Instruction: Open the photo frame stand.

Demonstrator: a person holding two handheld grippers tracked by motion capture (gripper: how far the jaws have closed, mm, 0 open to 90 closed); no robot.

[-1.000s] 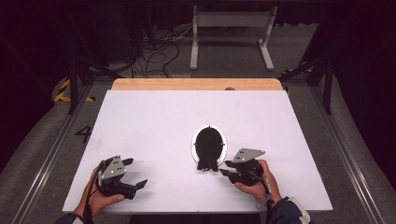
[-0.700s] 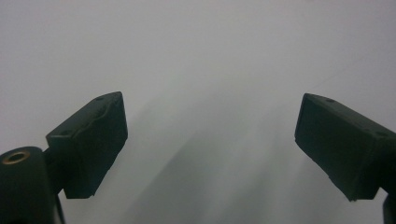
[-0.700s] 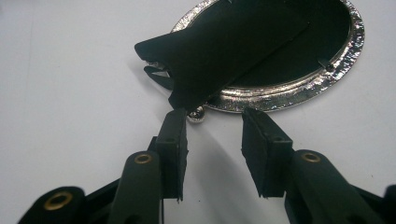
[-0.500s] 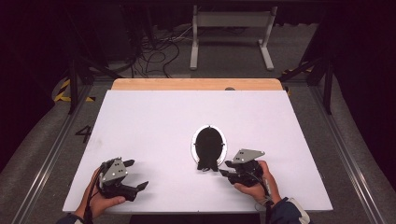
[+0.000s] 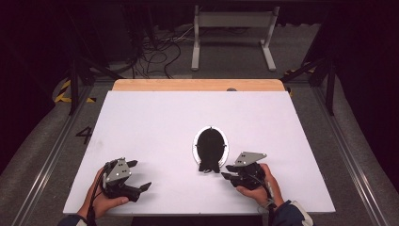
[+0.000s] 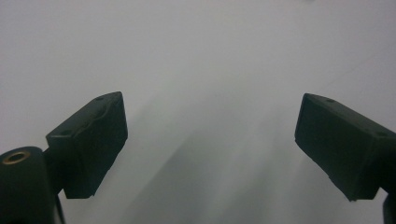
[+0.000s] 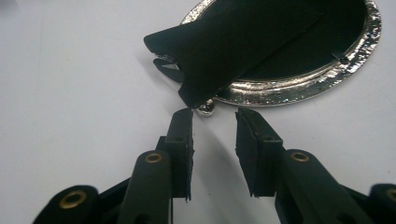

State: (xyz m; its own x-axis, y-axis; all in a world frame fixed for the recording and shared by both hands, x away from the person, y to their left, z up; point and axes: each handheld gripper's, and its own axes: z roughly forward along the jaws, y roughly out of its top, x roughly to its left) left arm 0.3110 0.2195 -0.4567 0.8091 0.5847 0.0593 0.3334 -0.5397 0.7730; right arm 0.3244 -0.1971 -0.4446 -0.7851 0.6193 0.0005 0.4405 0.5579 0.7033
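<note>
Black, soft-looking purse (image 5: 210, 149) with a stiff silver rim lies near the table's (image 5: 155, 122) front edge. Your right tongs (image 7: 214, 122), just closing, remain apart before its clasp; grip the rim. Left tongs (image 6: 210, 140) gape.

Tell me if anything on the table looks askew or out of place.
The black flap lying in the silver-rimmed oval frame hangs over the rim at one end, right by the right gripper; otherwise nothing stands out.

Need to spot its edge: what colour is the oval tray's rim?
Shiny silver rim around a black inside, best in the right gripper view.
</note>
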